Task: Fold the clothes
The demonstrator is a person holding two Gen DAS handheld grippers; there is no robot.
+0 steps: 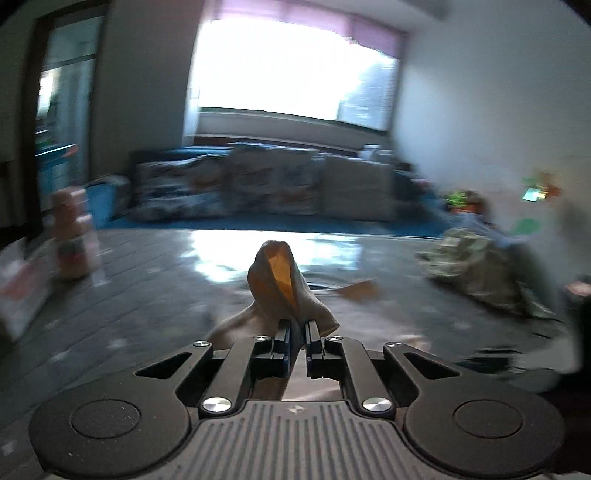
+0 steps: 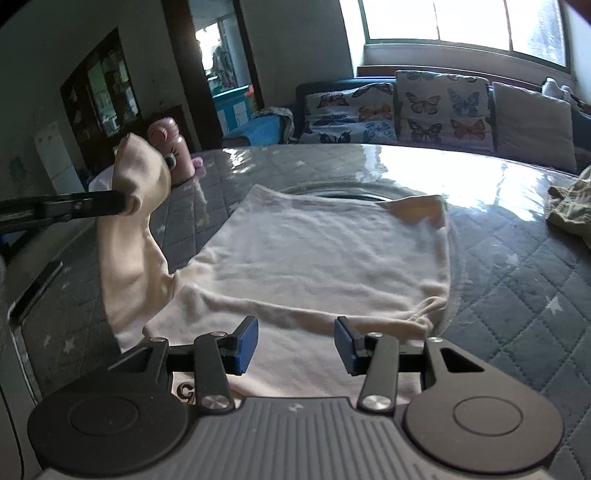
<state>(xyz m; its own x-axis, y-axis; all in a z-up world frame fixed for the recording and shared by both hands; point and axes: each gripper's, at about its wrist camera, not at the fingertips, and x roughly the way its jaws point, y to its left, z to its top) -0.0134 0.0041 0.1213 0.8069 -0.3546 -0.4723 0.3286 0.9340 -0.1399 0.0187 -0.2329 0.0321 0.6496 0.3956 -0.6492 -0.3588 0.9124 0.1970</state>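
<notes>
A cream-white T-shirt (image 2: pixel 332 254) lies spread across a grey quilted table cover (image 2: pixel 517 266) printed with small white stars, under a glossy clear sheet that throws back window glare. The body of the shirt lies mostly flat, with its far right corner turned over and its near right edge bunched into a roll.

The left gripper (image 1: pixel 296 326) has its jaws nearly together, pinching the end of one sleeve (image 1: pixel 275 284). From the right wrist view, this gripper (image 2: pixel 127 201) enters from the left edge and holds the sleeve lifted off the table, so the fabric hangs in a tall twisted column down to the rest of the shirt. The left wrist view is blurred, but the cloth clearly bulges up past the fingertips, its inner fold glowing orange in the backlight.

The right gripper (image 2: pixel 295 345) hovers low over the near part of the shirt, jaws about half open, blue pads (image 2: pixel 246 343) facing each other with only the flat cloth showing beneath the gap. Whether the fingertips touch the fabric cannot be told.

Behind the lifted sleeve stands a pink bottle (image 2: pixel 173 147). A crumpled olive-patterned garment (image 2: pixel 570 206) lies at the table's right edge. Beyond the table, butterfly-print cushions (image 2: pixel 424 107) line a sofa below a bright window (image 2: pixel 461 26).
</notes>
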